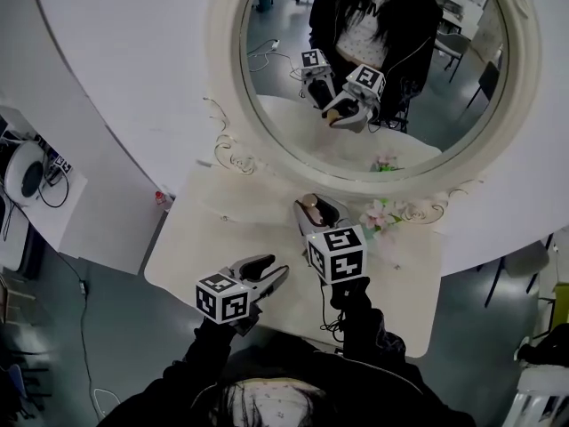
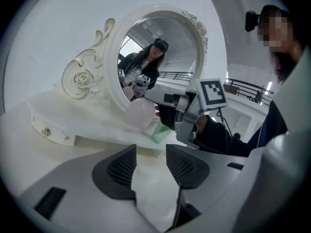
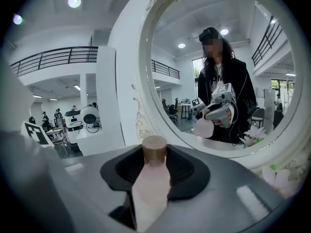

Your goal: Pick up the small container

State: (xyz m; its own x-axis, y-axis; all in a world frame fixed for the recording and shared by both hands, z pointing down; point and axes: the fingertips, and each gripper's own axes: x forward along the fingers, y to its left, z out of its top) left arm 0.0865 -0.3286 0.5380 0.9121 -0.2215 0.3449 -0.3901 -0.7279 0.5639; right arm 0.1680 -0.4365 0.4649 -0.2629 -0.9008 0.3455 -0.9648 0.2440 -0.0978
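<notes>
Mirror [image 1: 227, 52]: oval, ornate white frame, upright just ahead of the right gripper [image 1: 313, 210].
Flowers [image 1: 382, 213]: pink, at the frame's foot, right of that gripper.
Table [image 1: 204, 238]: white, beneath it.

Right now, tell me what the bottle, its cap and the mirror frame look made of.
Bottle: pale pink, matte, frosted look; plastic or glass. Cap: dull brown, perhaps wood or cork. Mirror frame: glossy white with moulded scrolls; likely painted resin or wood.

A white vanity table [image 1: 200, 238] with an ornate oval mirror [image 1: 284, 69] stands against a white wall [image 1: 124, 69]; grey floor [image 1: 71, 354].
</notes>
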